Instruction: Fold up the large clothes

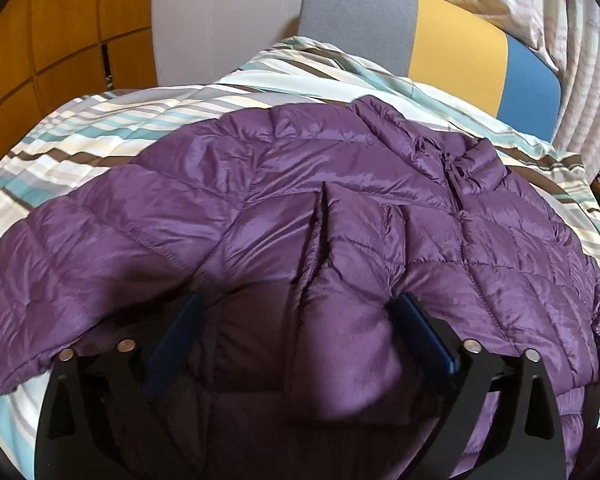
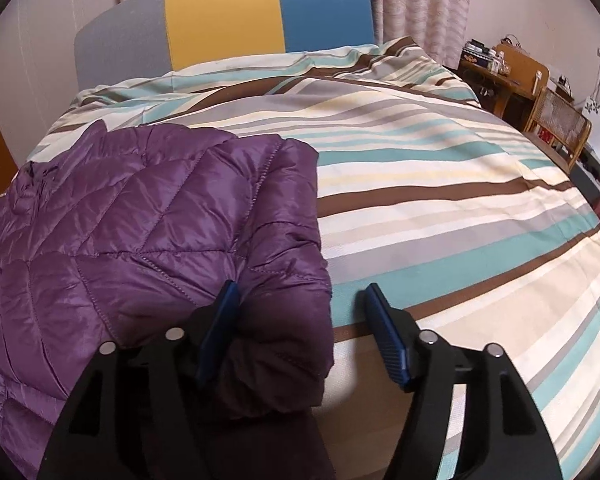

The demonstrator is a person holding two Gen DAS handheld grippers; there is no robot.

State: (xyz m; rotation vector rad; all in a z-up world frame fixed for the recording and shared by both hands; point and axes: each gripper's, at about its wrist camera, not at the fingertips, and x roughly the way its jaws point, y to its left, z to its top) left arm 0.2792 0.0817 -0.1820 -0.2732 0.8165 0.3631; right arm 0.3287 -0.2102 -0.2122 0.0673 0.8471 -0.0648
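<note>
Two grippers, mine: left gripper (image 1: 296, 312) wide over purple jacket (image 1: 340, 184), right gripper (image 2: 300, 304) released, gripping nothing; puffy folds may spring apart.

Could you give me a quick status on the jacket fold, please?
Left gripper open, straddling a folded-in sleeve. Right gripper open at the purple jacket edge. Nothing in the way.

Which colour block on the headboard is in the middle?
The yellow block. It sits between the grey block on the left and the blue block on the right.
</note>
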